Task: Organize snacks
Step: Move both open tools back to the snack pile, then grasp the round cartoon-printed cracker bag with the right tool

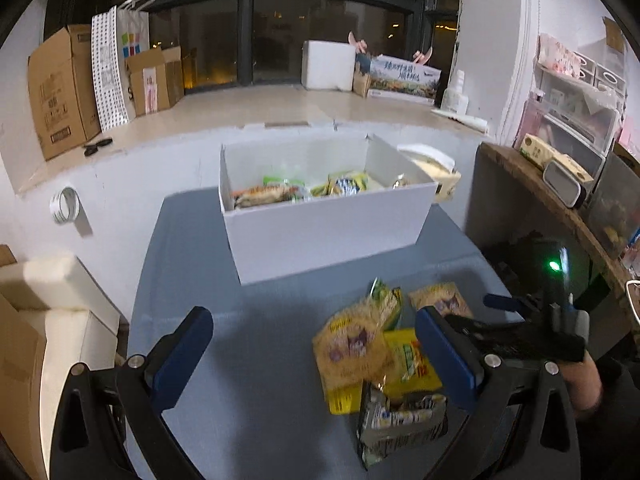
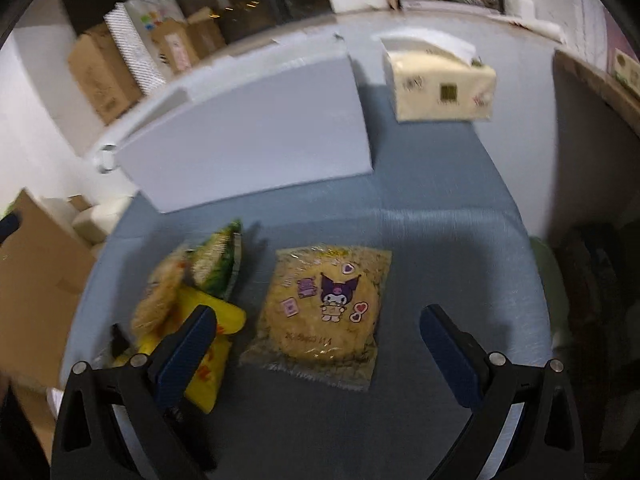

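Note:
A white box [image 1: 328,236] stands at the far end of the blue table [image 1: 240,320] with several snack packets [image 1: 272,194] inside. A loose pile lies in front of it: a yellow cartoon packet [image 1: 352,344], a plain yellow packet [image 1: 408,360], a green one [image 1: 386,300] and a grey-green one [image 1: 400,420]. My left gripper [image 1: 316,340] hovers open just left of the pile and holds nothing. My right gripper [image 2: 316,332] is open above a separate cartoon packet [image 2: 324,312]. Its left finger [image 2: 188,344] overlaps the yellow packet [image 2: 224,316]. The box [image 2: 256,128] shows its side here.
A tissue pack [image 2: 440,84] sits right of the box. Cardboard boxes [image 1: 60,88] line the window ledge at the back left. A wooden shelf [image 1: 552,192] with clutter borders the table on the right. White foam blocks [image 1: 52,280] and cardboard lie to the left.

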`<state>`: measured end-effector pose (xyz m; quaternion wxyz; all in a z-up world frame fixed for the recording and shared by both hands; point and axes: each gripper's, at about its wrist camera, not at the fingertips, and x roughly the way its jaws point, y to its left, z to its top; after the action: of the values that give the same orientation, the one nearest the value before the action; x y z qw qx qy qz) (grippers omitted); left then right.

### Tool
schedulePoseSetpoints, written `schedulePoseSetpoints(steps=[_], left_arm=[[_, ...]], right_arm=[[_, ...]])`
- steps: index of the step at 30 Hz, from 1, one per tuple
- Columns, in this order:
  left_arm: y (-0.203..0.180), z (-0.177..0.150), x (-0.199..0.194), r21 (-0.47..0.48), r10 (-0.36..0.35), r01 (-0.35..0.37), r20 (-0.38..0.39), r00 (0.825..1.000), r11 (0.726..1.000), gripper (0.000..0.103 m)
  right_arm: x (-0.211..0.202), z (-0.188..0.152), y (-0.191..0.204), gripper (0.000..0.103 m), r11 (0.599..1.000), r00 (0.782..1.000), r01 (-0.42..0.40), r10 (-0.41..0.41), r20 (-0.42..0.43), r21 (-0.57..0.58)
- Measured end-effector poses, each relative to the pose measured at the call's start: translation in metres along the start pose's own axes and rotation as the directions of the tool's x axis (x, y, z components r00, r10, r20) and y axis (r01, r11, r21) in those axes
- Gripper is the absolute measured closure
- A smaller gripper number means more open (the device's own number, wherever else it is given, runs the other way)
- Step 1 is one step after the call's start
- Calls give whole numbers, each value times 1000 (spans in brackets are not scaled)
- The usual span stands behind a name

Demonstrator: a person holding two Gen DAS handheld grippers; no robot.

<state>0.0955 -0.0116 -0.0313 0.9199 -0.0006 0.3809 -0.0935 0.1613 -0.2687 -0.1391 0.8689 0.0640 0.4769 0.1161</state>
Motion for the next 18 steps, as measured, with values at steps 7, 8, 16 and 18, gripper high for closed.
schedulePoseSetpoints(steps=[7,8,16,18], left_arm=[[1,-13,9,9,9,-8,-35,999,1000,0],[1,-14,10,13,9,-9,-38,999,1000,0],[-5,-20,26,22,-8,10,-84,996,1000,0],[-7,-22,31,25,-21,24,-97,995,999,0]], right_arm=[[38,5,11,0,981,980,192,-191,-50,21],[39,5,13,0,978,977,209,-209,-45,9],[30,4,14,26,979,980,197,-199,-28,-46],[25,6,8,26,984,985,173,-174,-19,-39]])
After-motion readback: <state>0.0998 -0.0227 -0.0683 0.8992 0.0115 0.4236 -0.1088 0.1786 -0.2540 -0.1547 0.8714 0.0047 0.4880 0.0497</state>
